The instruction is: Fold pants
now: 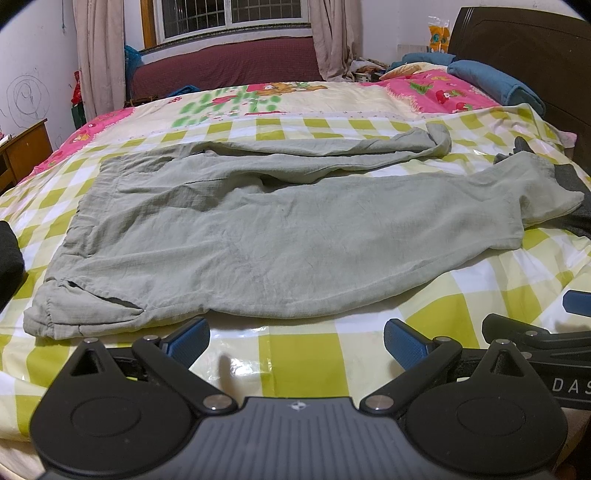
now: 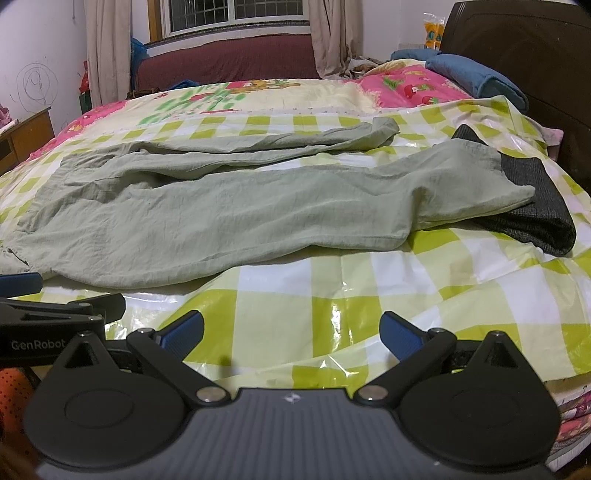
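- My left gripper (image 1: 297, 341) hangs low over the near edge of the bed, its blue pads (image 1: 188, 339) spread wide, grasping nothing.
- My right gripper (image 2: 291, 332) sits just beside it on the right, likewise spread wide with nothing between the pads (image 2: 400, 334).
- In each wrist view the other gripper shows at the side edge: the right one (image 1: 546, 336) in the left view, the left one (image 2: 48, 314) in the right view.
- The pants (image 1: 258, 236) lie flat and unfolded on the sheet (image 1: 303, 343), a glossy yellow-green and white check, just ahead of both grippers.
- Their waistband (image 1: 55, 314) is at the left, near the left gripper; the two legs run off to the right.
- The near leg (image 2: 295, 214) is broad and wrinkled, and its cuff rests on a dark cloth (image 2: 532, 218) at the right.
- The far leg (image 2: 277, 142) lies a little apart from it, its cuff turned over.
- Beyond the pants is a pink strawberry-print quilt (image 1: 436, 92), with a rolled blue blanket (image 1: 495, 77) against the dark headboard (image 1: 535, 48).
- A window (image 1: 232, 16) with curtains stands at the back wall, above a maroon cover (image 1: 229, 66).
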Demonstrator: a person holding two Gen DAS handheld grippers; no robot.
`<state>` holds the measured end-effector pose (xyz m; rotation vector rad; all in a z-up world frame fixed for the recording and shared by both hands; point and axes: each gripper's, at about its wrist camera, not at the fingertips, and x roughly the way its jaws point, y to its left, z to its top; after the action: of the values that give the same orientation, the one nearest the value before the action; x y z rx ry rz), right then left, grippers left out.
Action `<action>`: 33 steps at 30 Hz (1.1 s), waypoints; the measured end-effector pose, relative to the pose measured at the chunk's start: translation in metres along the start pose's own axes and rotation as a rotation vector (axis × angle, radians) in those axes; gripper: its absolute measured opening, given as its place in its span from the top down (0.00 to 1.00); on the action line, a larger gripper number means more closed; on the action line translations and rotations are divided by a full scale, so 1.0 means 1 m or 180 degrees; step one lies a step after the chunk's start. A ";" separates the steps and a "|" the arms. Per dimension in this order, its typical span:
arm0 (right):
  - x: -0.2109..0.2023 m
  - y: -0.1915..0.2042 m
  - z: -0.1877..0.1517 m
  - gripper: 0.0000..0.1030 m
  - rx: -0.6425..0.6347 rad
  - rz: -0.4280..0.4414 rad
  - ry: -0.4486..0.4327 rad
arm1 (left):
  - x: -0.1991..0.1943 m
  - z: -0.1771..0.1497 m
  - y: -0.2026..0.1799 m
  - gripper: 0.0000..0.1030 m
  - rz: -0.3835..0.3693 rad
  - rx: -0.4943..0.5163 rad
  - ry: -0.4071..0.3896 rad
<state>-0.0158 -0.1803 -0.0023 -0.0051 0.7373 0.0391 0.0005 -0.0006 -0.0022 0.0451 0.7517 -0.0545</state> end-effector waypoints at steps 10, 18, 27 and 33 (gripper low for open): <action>0.000 0.000 0.000 0.02 -0.0001 0.0000 0.0001 | 0.000 -0.002 -0.002 0.00 -0.0008 0.0012 -0.0014; 0.000 0.000 0.000 0.03 -0.0006 0.0002 0.0006 | -0.001 -0.003 -0.001 0.00 -0.0015 0.0018 -0.0019; -0.003 0.002 0.001 0.03 -0.0038 0.0009 -0.0042 | -0.003 0.000 -0.002 0.00 -0.0027 0.0012 -0.0033; -0.011 0.012 0.005 0.03 -0.0229 0.0123 -0.0200 | -0.012 0.002 0.004 0.00 0.0049 0.0125 -0.0152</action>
<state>-0.0207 -0.1682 0.0088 -0.0581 0.6729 0.1022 -0.0069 0.0033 0.0074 0.0868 0.7024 -0.0555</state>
